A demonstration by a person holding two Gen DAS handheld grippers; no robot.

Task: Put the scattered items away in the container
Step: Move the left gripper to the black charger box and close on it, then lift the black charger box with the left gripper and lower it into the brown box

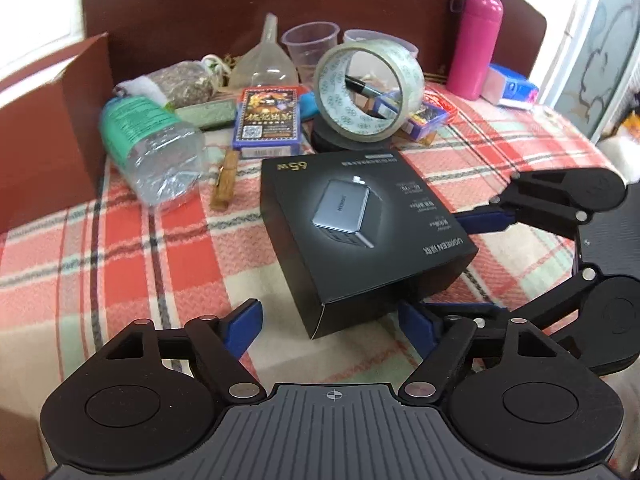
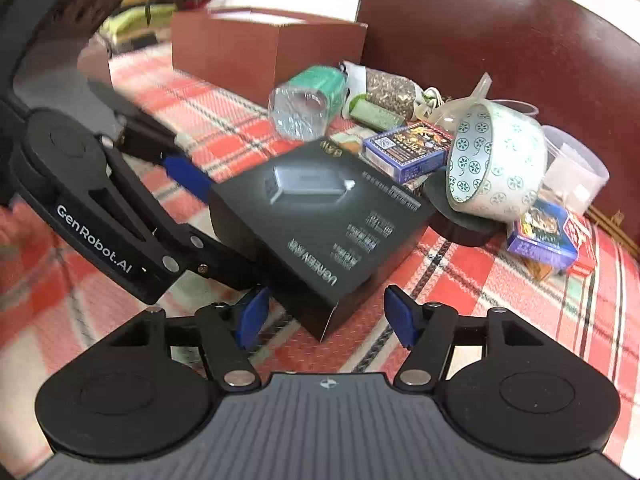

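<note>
The black charger box (image 1: 362, 236) lies flat on the red plaid tablecloth (image 1: 100, 248) at the centre of the left wrist view. Its lid reads "UGREEN" and "65w" beside a picture of a grey plug-in charger; the finer print is too small to read. At 12 o'clock from it a roll of clear packing tape (image 1: 370, 90), its core printed with green rosettes, leans on a black disc, with a blue card pack (image 1: 267, 120) bearing a QR code at 11 o'clock. A clear plastic bottle (image 1: 154, 148) with a green label lies on its side at 10 o'clock, and the brown cardboard container (image 1: 52, 136) stands beyond it at 9 o'clock. A pink flask (image 1: 475, 44) stands upright at 1 o'clock.

The left gripper (image 1: 330, 320) is spread wide, its blue pads either side of the box's near corner, holding nothing. In the right wrist view the left gripper's arm reads "GenRobot.AI". The right gripper (image 2: 326, 318) is also wide open, straddling another corner of the box; whether any pad touches the cardboard cannot be told.
</note>
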